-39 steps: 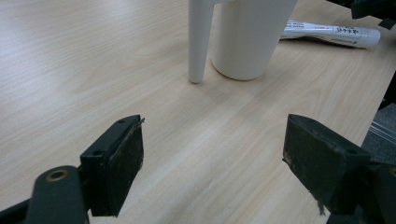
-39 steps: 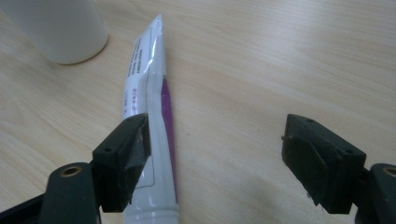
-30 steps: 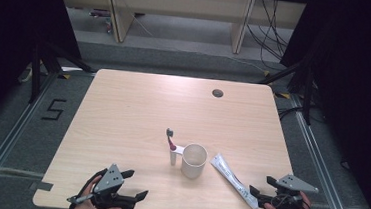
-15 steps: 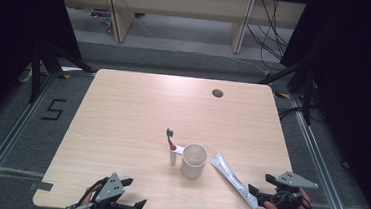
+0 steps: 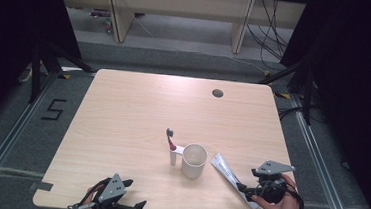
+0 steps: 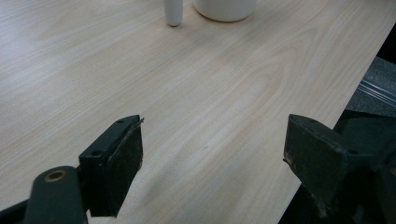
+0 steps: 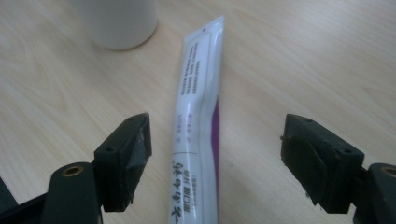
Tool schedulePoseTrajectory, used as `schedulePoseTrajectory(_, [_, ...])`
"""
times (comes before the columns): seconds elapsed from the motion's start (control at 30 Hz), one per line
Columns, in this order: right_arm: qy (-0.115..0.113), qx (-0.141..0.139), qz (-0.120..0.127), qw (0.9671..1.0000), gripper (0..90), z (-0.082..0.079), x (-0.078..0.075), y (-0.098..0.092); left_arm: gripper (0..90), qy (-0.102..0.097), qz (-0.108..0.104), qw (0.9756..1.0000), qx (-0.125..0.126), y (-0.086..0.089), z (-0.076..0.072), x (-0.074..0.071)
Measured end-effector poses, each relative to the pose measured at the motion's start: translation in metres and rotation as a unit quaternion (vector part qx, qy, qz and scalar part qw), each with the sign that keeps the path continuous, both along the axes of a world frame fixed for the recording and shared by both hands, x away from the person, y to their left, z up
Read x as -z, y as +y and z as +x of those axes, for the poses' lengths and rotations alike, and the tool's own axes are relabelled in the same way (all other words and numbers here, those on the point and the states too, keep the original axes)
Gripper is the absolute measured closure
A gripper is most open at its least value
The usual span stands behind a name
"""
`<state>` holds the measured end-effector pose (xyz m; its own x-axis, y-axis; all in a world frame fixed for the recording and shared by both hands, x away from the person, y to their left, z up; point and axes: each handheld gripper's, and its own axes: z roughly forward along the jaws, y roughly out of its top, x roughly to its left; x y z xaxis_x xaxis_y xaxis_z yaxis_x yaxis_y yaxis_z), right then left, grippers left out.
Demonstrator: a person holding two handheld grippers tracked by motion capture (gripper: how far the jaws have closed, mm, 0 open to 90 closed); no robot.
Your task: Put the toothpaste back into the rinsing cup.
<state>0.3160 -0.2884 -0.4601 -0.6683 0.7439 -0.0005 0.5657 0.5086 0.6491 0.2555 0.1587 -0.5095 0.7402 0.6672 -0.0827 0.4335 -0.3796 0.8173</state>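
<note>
Tube (image 7: 196, 116) lies flat on the table (image 5: 123, 109) just right of the cup (image 5: 194, 160), between the right gripper's (image 7: 215, 163) wide-open jaws. Likely the reach-to-grasp step; next, lower and close across it. Left gripper (image 6: 212, 163) is open, empty, at the near edge.
</note>
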Motion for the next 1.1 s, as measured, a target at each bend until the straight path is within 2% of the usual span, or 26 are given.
schedulePoseTrajectory(0.03, [-0.007, -0.001, 0.004, 1.0, 27.5, 0.001, 0.004, 0.006, 19.3, 0.002, 0.004, 1.0, 0.0, 0.0, -0.001, -0.001])
schedulePoseTrajectory(0.07, [0.006, 0.003, 0.002, 1.0, 29.6, 0.0, 0.005, 0.009, 19.4, -0.003, 0.019, 0.9998, 0.004, 0.002, 0.0, -0.001])
schedulePoseTrajectory(0.1, [0.013, -0.015, -0.015, 0.9997, 30.4, 0.002, 0.004, 0.01, 19.4, -0.003, 0.019, 0.9998, 0.004, 0.002, 0.0, -0.001])
schedulePoseTrajectory(0.13, [0.016, -0.018, -0.02, 0.9995, 30.8, 0.004, 0.006, 0.014, 19.4, 0.0, 0.002, 1.0, -0.002, 0.0, 0.0, 0.0])
schedulePoseTrajectory(0.17, [0.028, -0.02, -0.026, 0.9991, 32.4, 0.005, 0.006, 0.017, 19.4, 0.0, 0.002, 1.0, 0.0, 0.0, 0.0, 0.0])
schedulePoseTrajectory(0.2, [0.028, -0.02, -0.026, 0.9991, 32.4, 0.005, 0.006, 0.017, 19.4, 0.0, 0.002, 1.0, 0.0, 0.0, 0.0, 0.0])
schedulePoseTrajectory(0.23, [0.026, -0.026, -0.047, 0.9982, 36.5, 0.008, 0.009, 0.022, 19.4, 0.002, 0.006, 1.0, 0.0, 0.0, 0.0, 0.0])
schedulePoseTrajectory(0.3, [0.035, -0.023, -0.052, 0.9978, 40.6, 0.01, 0.01, 0.025, 19.4, 0.0, 0.007, 1.0, 0.004, 0.0, 0.0, 0.0])
schedulePoseTrajectory(0.33, [0.034, -0.034, -0.06, 0.9971, 41.7, 0.013, 0.011, 0.026, 19.4, 0.0, 0.018, 0.9998, 0.01, 0.001, 0.001, -0.001])
schedulePoseTrajectory(0.37, [0.039, -0.043, -0.065, 0.9962, 43.9, 0.015, 0.011, 0.027, 19.4, 0.001, 0.017, 0.9998, 0.01, 0.001, 0.0, 0.0])
schedulePoseTrajectory(0.4, [0.033, -0.042, -0.063, 0.9965, 45.4, 0.015, 0.014, 0.029, 19.4, 0.004, 0.006, 0.9999, 0.007, -0.001, -0.001, 0.0])
schedulePoseTrajectory(0.47, [0.055, -0.042, -0.082, 0.9942, 49.4, 0.017, 0.013, 0.033, 19.4, 0.003, 0.01, 0.9999, 0.008, -0.002, -0.001, 0.0])
schedulePoseTrajectory(0.5, [0.058, -0.041, -0.087, 0.9937, 50.2, 0.017, 0.013, 0.035, 19.5, 0.003, 0.01, 0.9999, 0.008, -0.002, -0.001, 0.0])
schedulePoseTrajectory(0.53, [0.056, -0.043, -0.089, 0.9935, 50.9, 0.018, 0.014, 0.036, 19.5, -0.001, 0.02, 0.9997, 0.013, 0.0, -0.001, 0.0])
schedulePoseTrajectory(0.57, [0.065, -0.043, -0.095, 0.9924, 51.8, 0.019, 0.014, 0.037, 19.5, 0.0, 0.026, 0.9996, 0.012, 0.0, -0.001, -0.001])
schedulePoseTrajectory(0.7, [0.075, -0.042, -0.114, 0.9897, 55.1, 0.024, 0.015, 0.041, 19.6, 0.001, 0.023, 0.9997, 0.012, -0.001, -0.001, 0.0])
schedulePoseTrajectory(0.73, [0.081, -0.037, -0.116, 0.9893, 55.1, 0.025, 0.016, 0.042, 19.6, 0.009, 0.029, 0.9993, 0.021, 0.0, -0.001, -0.001])
schedulePoseTrajectory(0.8, [0.086, -0.039, -0.119, 0.9884, 56.6, 0.028, 0.016, 0.042, 19.6, 0.004, 0.026, 0.9995, 0.016, -0.002, -0.002, 0.0])
schedulePoseTrajectory(0.83, [0.09, -0.034, -0.122, 0.9879, 57.9, 0.029, 0.015, 0.043, 19.7, -0.001, 0.032, 0.9993, 0.018, -0.001, -0.001, 0.001])
schedulePoseTrajectory(0.87, [0.096, -0.033, -0.12, 0.9876, 57.9, 0.03, 0.016, 0.043, 19.8, -0.001, 0.032, 0.9993, 0.018, -0.001, -0.001, 0.001])
schedulePoseTrajectory(0.9, [0.094, -0.035, -0.122, 0.9875, 57.8, 0.032, 0.016, 0.042, 19.8, 0.003, 0.02, 0.9997, 0.014, -0.003, -0.002, 0.001])
schedulePoseTrajectory(0.93, [0.105, -0.032, -0.12, 0.9867, 57.7, 0.033, 0.016, 0.043, 19.8, 0.003, 0.02, 0.9997, 0.014, -0.003, -0.002, 0.001])
schedulePoseTrajectory(1.0, [0.105, -0.037, -0.124, 0.9859, 57.8, 0.036, 0.016, 0.043, 19.8, 0.003, 0.028, 0.9993, 0.024, -0.002, -0.002, -0.001])
schedulePoseTrajectory(1.03, [0.105, -0.037, -0.124, 0.9859, 57.8, 0.036, 0.016, 0.043, 19.8, 0.003, 0.028, 0.9993, 0.024, -0.002, -0.002, -0.001])
schedulePoseTrajectory(1.07, [0.115, -0.035, -0.125, 0.9848, 58.7, 0.037, 0.016, 0.044, 19.8, 0.006, 0.028, 0.9993, 0.022, -0.003, -0.002, 0.0])
schedulePoseTrajectory(1.1, [0.111, -0.041, -0.13, 0.9844, 59.3, 0.038, 0.015, 0.043, 19.8, 0.004, 0.028, 0.9994, 0.021, -0.003, -0.002, 0.001])
